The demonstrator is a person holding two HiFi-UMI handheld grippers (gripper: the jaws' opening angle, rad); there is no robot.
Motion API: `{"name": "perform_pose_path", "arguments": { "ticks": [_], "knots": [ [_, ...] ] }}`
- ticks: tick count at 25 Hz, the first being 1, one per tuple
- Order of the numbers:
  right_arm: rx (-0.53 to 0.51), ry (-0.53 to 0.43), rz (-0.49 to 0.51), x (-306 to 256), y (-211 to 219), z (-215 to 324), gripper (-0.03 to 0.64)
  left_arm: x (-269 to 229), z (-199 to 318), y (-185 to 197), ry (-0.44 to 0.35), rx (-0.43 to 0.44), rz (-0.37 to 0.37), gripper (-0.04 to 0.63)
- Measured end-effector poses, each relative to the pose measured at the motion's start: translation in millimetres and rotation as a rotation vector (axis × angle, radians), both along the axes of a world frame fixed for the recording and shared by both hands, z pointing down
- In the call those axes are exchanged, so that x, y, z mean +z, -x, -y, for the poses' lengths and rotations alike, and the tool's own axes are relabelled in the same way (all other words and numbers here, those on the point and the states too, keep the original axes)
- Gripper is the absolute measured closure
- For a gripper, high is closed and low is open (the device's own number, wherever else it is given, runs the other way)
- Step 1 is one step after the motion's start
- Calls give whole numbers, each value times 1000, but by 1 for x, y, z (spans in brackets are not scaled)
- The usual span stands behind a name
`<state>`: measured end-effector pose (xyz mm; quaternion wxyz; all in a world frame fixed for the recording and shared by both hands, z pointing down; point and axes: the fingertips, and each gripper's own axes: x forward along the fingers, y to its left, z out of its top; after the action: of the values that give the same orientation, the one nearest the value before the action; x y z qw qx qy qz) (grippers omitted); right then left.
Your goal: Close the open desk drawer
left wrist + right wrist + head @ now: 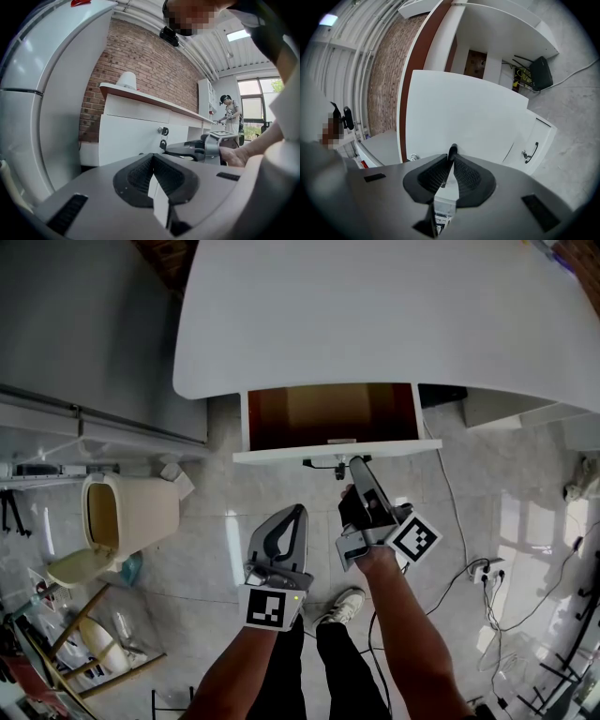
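Observation:
The white desk [375, 306] has one drawer [328, 415] pulled out, showing a brown inside. Its white front panel [281, 456] faces me, with keys [323, 465] hanging below it. My right gripper [356, 463] points level at that panel, its tips together against the panel just right of the keys. In the right gripper view the panel [464, 112] fills the middle and the right gripper [452, 151] is shut with nothing between the jaws. My left gripper [298, 510] hangs back from the drawer, shut and empty. From the left gripper [153, 158], the lock and keys [164, 132] show on the panel.
A beige bin [127, 512] with its lid open stands on the floor at left, beside a grey appliance [84, 334]. A power strip and cables [483, 570] lie at right. A low cabinet door [532, 152] and a black box [541, 72] sit under the desk. Another person [232, 112] stands far off.

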<state>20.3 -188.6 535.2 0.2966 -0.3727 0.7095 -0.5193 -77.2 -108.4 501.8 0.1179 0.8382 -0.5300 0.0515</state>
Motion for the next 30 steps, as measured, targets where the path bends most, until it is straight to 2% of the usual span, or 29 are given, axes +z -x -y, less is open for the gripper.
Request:
{"name": "perform_pose_path", "arguments": {
  "ticks": [9, 21, 30],
  "knots": [
    [-12, -16, -35, 2, 5, 34, 558, -8, 30, 5, -28, -11, -1, 592],
    [-4, -16, -43, 2, 7, 72, 558, -16, 69, 21, -78, -13, 46, 592],
    [30, 27, -20, 3, 8, 97, 558, -12, 92, 33, -56, -17, 61, 592]
  ]
}}
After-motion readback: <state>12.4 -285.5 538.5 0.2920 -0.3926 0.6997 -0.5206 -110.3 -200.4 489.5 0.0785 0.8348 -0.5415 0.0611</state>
